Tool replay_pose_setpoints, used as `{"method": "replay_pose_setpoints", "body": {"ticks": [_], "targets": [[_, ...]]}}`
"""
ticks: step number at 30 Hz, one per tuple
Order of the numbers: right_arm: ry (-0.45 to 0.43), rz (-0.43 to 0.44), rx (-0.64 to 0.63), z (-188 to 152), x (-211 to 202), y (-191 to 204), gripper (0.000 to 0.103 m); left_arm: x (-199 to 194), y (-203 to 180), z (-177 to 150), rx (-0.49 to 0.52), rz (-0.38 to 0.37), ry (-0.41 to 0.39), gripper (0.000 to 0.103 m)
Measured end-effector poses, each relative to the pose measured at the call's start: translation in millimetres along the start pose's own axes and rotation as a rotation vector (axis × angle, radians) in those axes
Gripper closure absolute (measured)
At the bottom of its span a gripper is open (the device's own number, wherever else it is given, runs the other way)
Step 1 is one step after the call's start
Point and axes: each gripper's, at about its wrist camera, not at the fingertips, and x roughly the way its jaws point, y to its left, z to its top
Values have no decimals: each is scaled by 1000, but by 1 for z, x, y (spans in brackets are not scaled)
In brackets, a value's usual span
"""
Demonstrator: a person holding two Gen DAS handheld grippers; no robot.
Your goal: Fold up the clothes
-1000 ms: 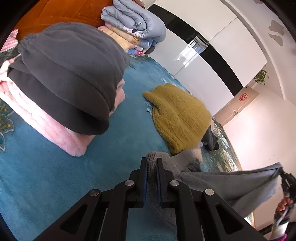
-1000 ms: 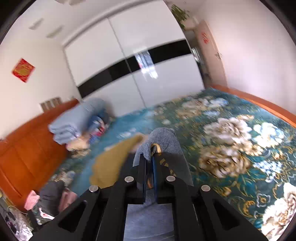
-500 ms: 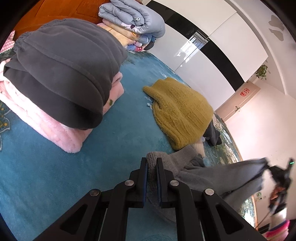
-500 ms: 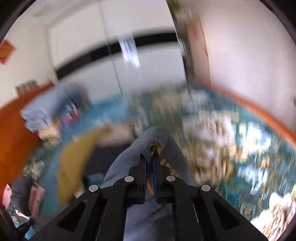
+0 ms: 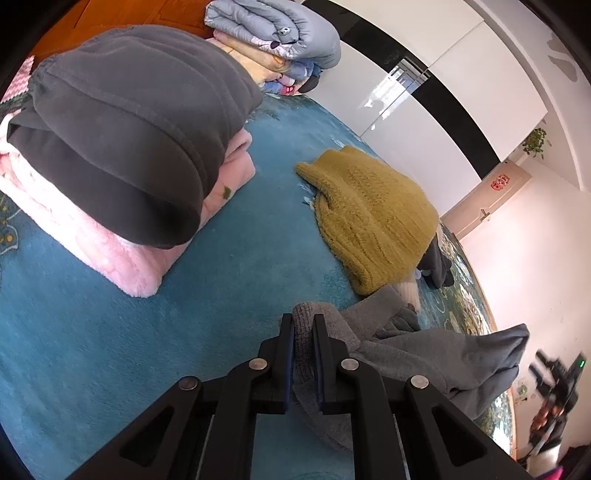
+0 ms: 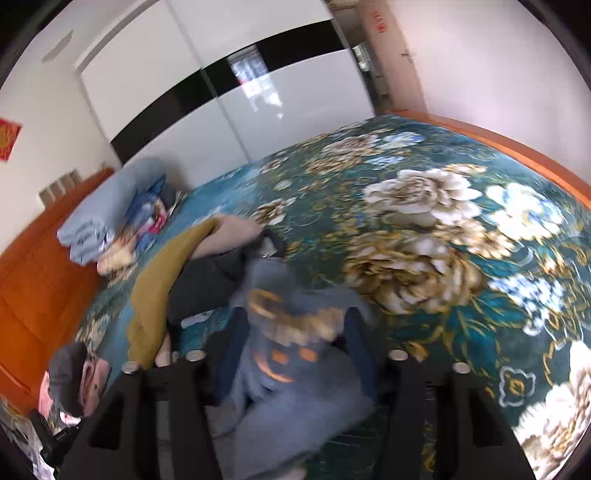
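A grey sweater [image 5: 436,354] lies on the teal floral bedspread [image 5: 74,332]. My left gripper [image 5: 303,325] is shut on the sweater's ribbed grey edge, low over the bed. The sweater stretches to the right, where its far end [image 5: 513,343] sags. The right wrist view shows my right gripper [image 6: 295,321] with its jaws opening. The grey sweater [image 6: 288,369], with an orange print, sits blurred between the spread fingers, and the pads do not press it. My right gripper [image 5: 554,376] also shows small and blurred at the far right of the left wrist view.
A folded stack with a dark grey garment [image 5: 129,122] on a pink fleece [image 5: 122,266] sits at the left. A mustard knit sweater [image 5: 369,214] lies ahead, over dark clothes [image 5: 436,266]. Folded quilts [image 5: 277,33] rest by the orange headboard [image 6: 33,288]. White wardrobes [image 6: 258,92] stand behind.
My right gripper dropped toward the bed and its jaws spread, letting go of the grey sweater's end, which now sags. My left gripper kept its hold and barely moved.
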Motion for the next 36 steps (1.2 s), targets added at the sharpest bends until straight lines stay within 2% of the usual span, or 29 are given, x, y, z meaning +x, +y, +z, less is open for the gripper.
{"method": "replay_pose_setpoints", "body": {"ticks": [4,8,10,11,13,16,19,21,23,25,30,33,36], "targets": [[82,0,176,-22,14,-45,46,1,-2,0,-1,5,2,93],[123,102,357,-40,31,-70,49,-2,-4,1,-3,7,10,93],[112,143,427,-43,36,-72,76,-4,-3,1,-7,4,15,93],[110,164,456,-44,39,-71,97,-5,-2,0,-11,3,19,93],[104,198,482,-42,38,-64,97,-6,-1,0,-17,0,25,93],[10,279,454,-26,10,-45,98,-7,-4,-2,-13,-7,25,93],[-166,354,335,-7,-51,-20,98,-7,-5,-3,-12,-15,29,93],[-263,365,250,-5,-88,-8,98,-7,-6,-3,-12,-21,32,93],[-323,364,176,-13,-117,-5,98,-7,-7,-4,-14,-26,37,93],[-291,279,162,-33,-126,-15,98,-7,-6,-5,-20,-27,44,93],[-120,151,334,-100,-110,-71,98,-16,-11,-8,-6,-10,26,93],[-106,135,413,-134,-116,-95,98,-33,-15,-5,-4,-28,-33,94],[-115,125,437,-156,-134,-107,98,-48,-21,3,5,-53,-79,94]]}}
